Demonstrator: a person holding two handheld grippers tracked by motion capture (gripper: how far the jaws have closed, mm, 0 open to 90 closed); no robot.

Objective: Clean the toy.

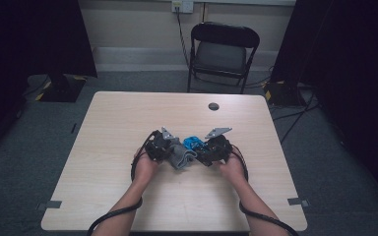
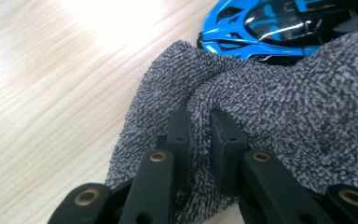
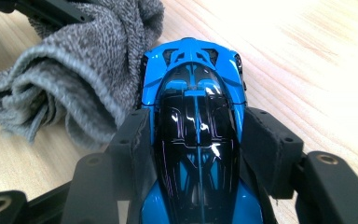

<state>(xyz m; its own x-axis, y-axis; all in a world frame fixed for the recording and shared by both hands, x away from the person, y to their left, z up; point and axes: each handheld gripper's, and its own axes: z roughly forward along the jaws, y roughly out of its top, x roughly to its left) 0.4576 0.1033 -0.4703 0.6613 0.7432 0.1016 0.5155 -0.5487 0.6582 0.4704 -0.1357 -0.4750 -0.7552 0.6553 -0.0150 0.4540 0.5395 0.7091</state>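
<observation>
A blue toy car (image 3: 193, 84) with a glossy black roof sits between the jaws of my right gripper (image 3: 196, 140), which is shut on its sides. A grey terry cloth (image 2: 270, 98) is bunched beside the car (image 2: 265, 25) and touches it. My left gripper (image 2: 199, 140) is shut on a fold of that cloth (image 3: 70, 79). In the high view the two grippers meet at the middle of the table, left gripper (image 1: 160, 145) and right gripper (image 1: 213, 148), with the cloth (image 1: 181, 158) and the car (image 1: 193, 143) between them.
The light wooden table (image 1: 128, 118) has a round dark cable hole (image 1: 213, 106) near its far edge. A black folding chair (image 1: 222, 53) stands beyond the table. Cables trail from both grippers off the near edge.
</observation>
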